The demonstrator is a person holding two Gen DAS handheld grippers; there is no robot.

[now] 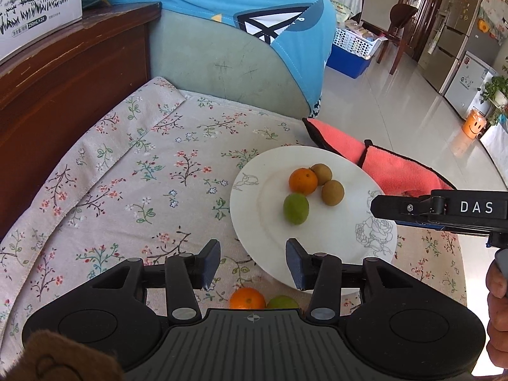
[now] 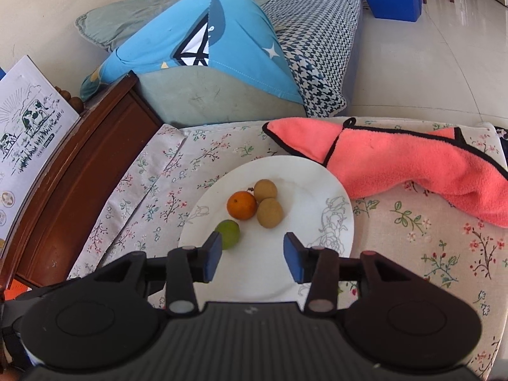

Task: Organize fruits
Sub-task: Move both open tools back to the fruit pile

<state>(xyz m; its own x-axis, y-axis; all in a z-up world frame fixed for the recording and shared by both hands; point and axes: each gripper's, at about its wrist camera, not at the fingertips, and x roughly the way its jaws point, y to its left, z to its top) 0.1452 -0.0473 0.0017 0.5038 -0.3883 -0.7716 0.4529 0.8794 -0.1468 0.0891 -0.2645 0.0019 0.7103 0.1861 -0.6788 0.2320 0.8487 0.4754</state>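
Note:
A white plate [image 1: 254,209] [image 2: 301,177] on the floral cloth holds an orange [image 1: 303,181] [image 2: 241,205], a green lime [image 1: 296,208] [image 2: 229,233] and two brown longans [image 1: 332,192] [image 2: 270,213]. A second orange [image 1: 247,298] and a second green fruit [image 1: 282,302] lie on the cloth just under my left gripper [image 1: 253,262], which is open and empty at the plate's near edge. My right gripper [image 2: 252,255] is open and empty above the plate's near part; its body [image 1: 444,209] shows in the left wrist view at the right.
A pink towel [image 1: 381,165] [image 2: 397,165] lies beyond the plate at the table's far right. A dark wooden cabinet [image 1: 63,73] [image 2: 79,165] with a milk carton box [image 1: 35,3] stands on the left. A sofa with a blue cushion [image 1: 222,3] [image 2: 197,41] is behind.

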